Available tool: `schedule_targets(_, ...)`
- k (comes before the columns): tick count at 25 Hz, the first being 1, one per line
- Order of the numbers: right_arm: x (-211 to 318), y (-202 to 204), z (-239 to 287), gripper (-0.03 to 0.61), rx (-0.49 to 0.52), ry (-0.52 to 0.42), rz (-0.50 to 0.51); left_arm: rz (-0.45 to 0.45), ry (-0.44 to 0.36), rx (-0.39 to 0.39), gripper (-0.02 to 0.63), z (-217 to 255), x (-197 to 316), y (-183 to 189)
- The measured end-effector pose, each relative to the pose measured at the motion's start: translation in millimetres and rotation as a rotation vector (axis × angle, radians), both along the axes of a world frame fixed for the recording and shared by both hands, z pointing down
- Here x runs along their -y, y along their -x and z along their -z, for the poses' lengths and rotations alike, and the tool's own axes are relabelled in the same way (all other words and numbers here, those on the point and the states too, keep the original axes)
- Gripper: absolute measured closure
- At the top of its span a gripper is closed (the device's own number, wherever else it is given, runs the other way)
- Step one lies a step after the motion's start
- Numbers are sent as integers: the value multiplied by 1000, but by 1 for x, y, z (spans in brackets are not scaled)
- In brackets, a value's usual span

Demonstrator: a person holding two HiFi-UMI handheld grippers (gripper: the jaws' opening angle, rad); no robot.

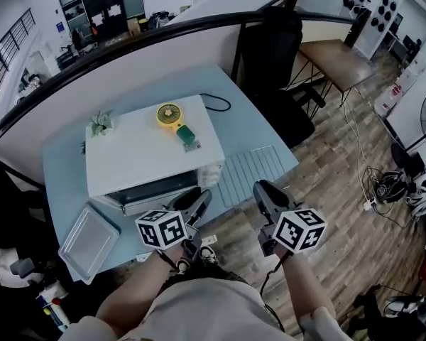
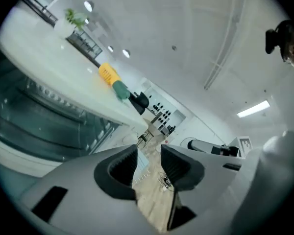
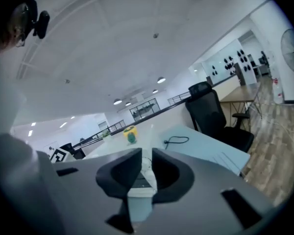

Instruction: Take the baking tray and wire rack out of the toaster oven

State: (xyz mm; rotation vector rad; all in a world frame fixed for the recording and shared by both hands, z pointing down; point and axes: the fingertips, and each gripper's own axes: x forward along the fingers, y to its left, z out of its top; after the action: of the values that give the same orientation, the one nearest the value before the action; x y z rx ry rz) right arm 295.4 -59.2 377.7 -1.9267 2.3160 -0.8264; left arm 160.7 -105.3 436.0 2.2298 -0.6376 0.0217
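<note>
On the table, the tray (image 1: 89, 241) lies flat at the front-left corner, just left of the oven (image 1: 153, 148). The rack (image 1: 252, 172) lies flat just right of it by the near edge, so I'd say both are already out. My grippers hang just off the table's (image 1: 270, 130) near edge, aimed at the oven front. The left gripper (image 1: 202, 197) has a narrow gap, the right gripper (image 1: 263, 189) is nearly pinched, and both are empty. Left is nearer the tray, right nearer the rack, with plenty of open air around both.
</note>
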Motion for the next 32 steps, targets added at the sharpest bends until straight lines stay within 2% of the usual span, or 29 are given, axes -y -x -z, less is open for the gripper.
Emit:
schedule_targets(6, -15, 51, 67, 528, -77, -151, 94, 39, -269, 108, 492, 59, 1, 53)
schedule_targets(10, -21, 73, 102, 540, -125, -223, 133, 118, -468, 209, 531, 98, 6, 91)
schedule_targets(15, -25, 101, 128, 575, -113, -293, 202, 189, -661, 302, 568, 144, 1, 128)
schedule_targets(20, -34, 129, 161, 575, -142, -385, 268, 229, -752, 346, 578, 174, -7, 151)
schedule_targets(23, -37, 138, 177, 575, -181, -419, 289, 245, -768, 366, 595, 185, -10, 162)
schedule_targets(32, -25, 150, 179, 575, -206, -415, 331, 235, -795, 380, 609, 205, -14, 174)
